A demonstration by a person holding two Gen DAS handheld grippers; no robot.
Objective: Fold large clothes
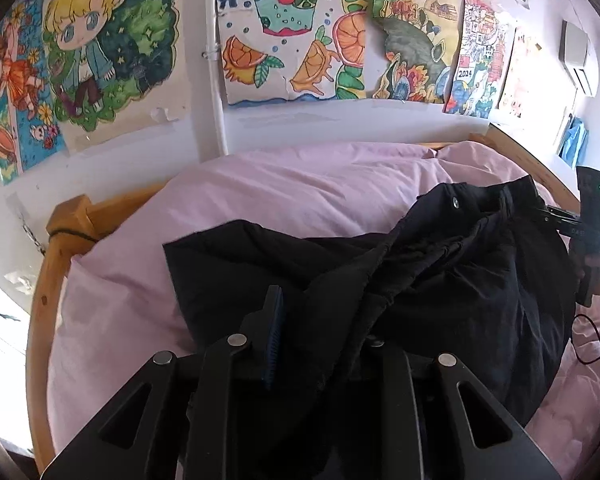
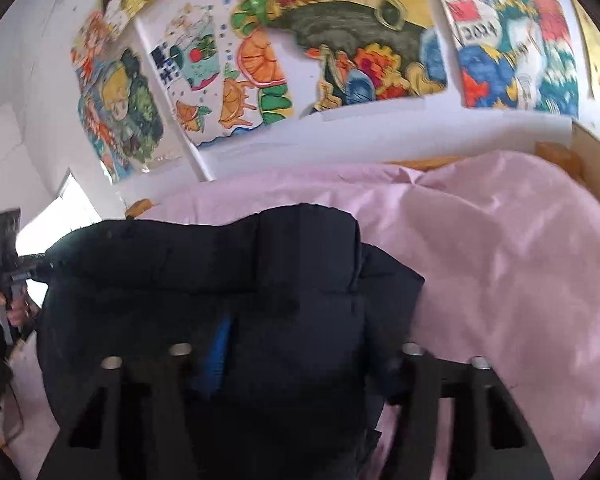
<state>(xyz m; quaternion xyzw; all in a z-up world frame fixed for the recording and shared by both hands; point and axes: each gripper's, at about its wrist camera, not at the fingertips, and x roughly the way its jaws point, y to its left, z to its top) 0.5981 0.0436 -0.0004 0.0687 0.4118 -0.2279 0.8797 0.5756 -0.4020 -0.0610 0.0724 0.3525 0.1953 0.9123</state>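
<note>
Left wrist view: a black padded jacket (image 1: pixel 400 280) lies crumpled on a bed covered with a pink sheet (image 1: pixel 260 200), with a metal snap showing near its upper edge. The left claw (image 1: pixel 320 340) reaches in from the bottom of the frame. One finger with a ribbed blue pad (image 1: pixel 274 336) stands clear on the left, while a fold of the jacket lies between the fingers and hides the other one, so I cannot tell whether the pads press on the cloth. At the far right edge, the other handheld claw reaches the jacket's top corner, and part of a hand (image 1: pixel 598 276) grips its handle. A wooden bed frame (image 1: pixel 72 216) curves around the mattress, and colourful children's drawings (image 1: pixel 292 32) cover the white wall behind. In the right wrist view, which is blurred, the jacket drapes right over the right claw (image 2: pixel 300 360), covering most of both fingers. A strip of blue pad (image 2: pixel 220 352) shows on the left finger; the jacket sits between the fingers, but I cannot tell whether they pinch it. The left claw's handle and the hand holding it appear at the far left edge.
</note>
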